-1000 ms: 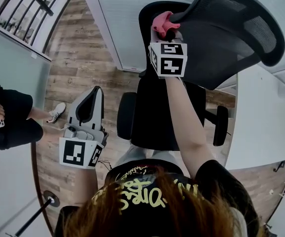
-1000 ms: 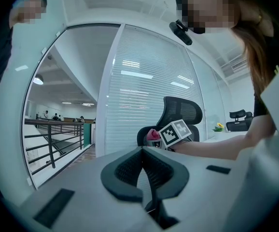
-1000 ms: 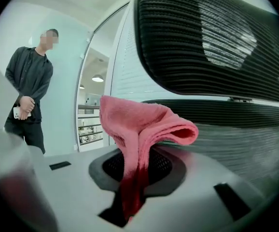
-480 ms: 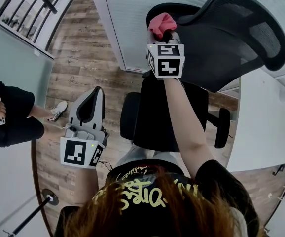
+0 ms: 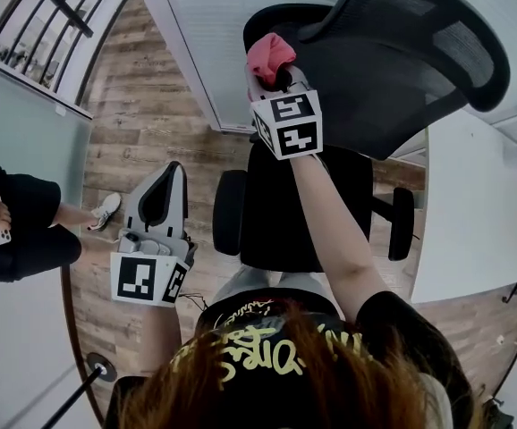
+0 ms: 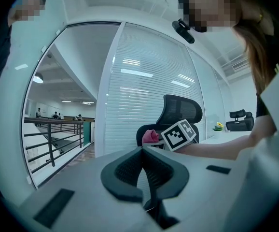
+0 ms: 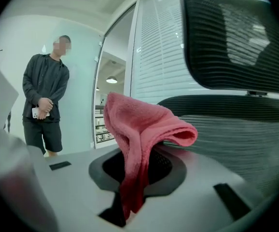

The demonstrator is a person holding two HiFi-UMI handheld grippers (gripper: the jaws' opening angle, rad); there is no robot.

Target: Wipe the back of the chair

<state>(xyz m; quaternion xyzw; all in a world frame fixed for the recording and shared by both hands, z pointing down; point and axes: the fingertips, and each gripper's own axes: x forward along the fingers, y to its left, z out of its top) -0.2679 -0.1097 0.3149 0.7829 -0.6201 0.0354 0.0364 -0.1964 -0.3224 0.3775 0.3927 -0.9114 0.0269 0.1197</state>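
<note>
The chair back (image 5: 393,56) tilts over the seat, mesh facing the person. The cloth (image 7: 139,129) is up at the back's left edge, just beside the mesh; whether it touches, I cannot tell. The right claw (image 5: 275,71) is clamped on it, a fold flopping past the tips, likely so that soft cloth rather than plastic meets the mesh. The left claw (image 5: 173,172) hangs low beside the seat, jaws together on nothing, clear of the wiping arm. A bystander (image 7: 45,100) stands well apart.

Wood-plank floor (image 5: 151,105), brown, worn grain. Black mesh chair (image 5: 393,70) stands on it, just beside a white tabletop (image 5: 473,222). Bystander's white shoe (image 5: 106,204) planted at left.
</note>
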